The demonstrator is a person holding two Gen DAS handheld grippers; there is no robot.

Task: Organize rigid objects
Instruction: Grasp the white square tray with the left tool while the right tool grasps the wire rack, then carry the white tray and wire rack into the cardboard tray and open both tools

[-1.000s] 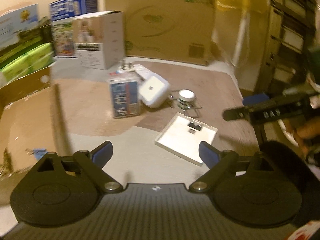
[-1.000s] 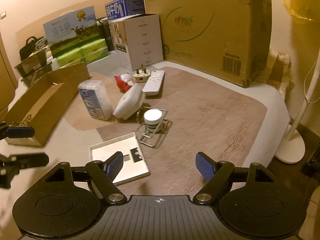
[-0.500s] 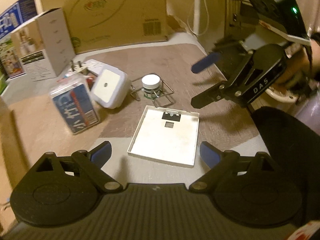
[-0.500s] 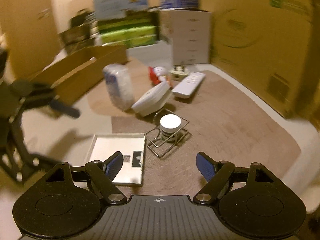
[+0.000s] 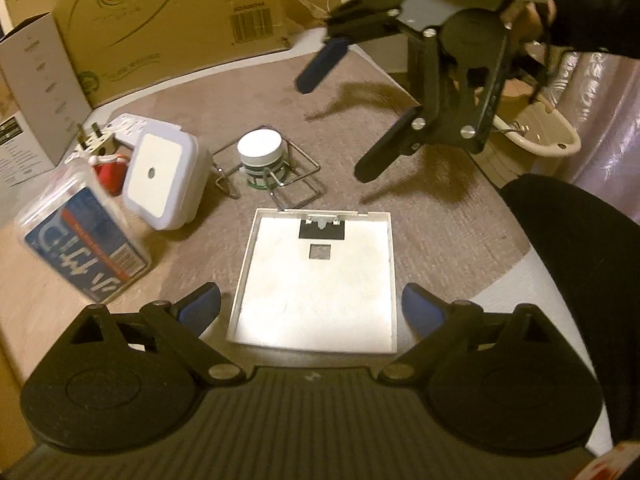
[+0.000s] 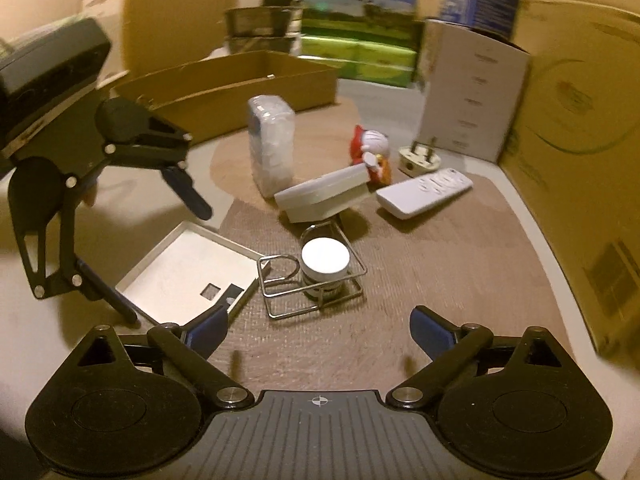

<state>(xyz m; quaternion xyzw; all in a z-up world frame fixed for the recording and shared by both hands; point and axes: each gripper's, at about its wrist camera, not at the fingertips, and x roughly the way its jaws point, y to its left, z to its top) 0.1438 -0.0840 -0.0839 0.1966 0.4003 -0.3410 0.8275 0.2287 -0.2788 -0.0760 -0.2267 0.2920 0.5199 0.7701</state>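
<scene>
White tray (image 5: 316,280) btwn spread left gripper (image 5: 311,312) fingers, untouched; right gripper (image 6: 318,326) fingers spread, empty.

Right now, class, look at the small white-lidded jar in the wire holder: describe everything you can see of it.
The small round jar with a flat white lid stands upright inside a thin bent metal wire holder on the brown woven mat. Below the lid its body looks clear, with dark and green bands; any label is too small to read. The wire loops around its base. It sits just beyond the flat white square tray, apart from both open hand-held grippers.
</scene>
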